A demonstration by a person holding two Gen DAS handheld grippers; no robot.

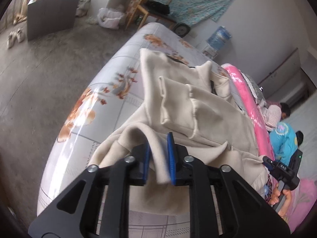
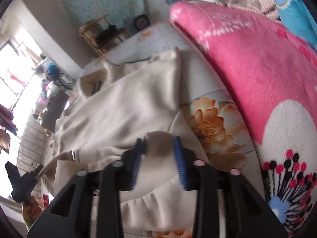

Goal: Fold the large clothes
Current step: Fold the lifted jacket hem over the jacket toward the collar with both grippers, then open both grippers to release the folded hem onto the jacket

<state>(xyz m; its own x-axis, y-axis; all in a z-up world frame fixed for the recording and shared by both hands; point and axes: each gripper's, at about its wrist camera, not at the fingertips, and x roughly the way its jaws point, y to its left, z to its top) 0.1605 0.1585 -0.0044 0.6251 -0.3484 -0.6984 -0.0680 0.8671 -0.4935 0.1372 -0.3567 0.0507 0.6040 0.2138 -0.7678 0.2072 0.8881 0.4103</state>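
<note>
The hoodie, cream, lies spread across the bed, partly folded, with its front pocket facing up and a sleeve or hem edge bunched at the near side. In the right wrist view it runs from the near edge toward the far end of the bed, just beside a pink blanket.

Left hand-held gripper: jaws partly apart, a fold of cream cloth standing between the blue pads. The pads do not appear to press on it; judged released. Right hand-held gripper: jaws wider, a rounded hump of cloth between the pads with a gap on each side; likewise judged not gripped. The right view is blurred, so this reading is less firm.

Handling: the fabric looks thick, soft and limp, light for its bulk, not slippery and not fragile. It will sag and drape when lifted and will hold a fold once laid flat. Best holds are likely the ribbed hem, cuffs and shoulder seams, where layers are doubled; a pinch on a single loose layer would probably drag the rest askew.

Surface: floral bedsheet, smooth, slightly glossy. Room: bare grey floor, shoes, a wooden chair, a patterned cloth on the far wall, a water jug, a bright window.
</note>
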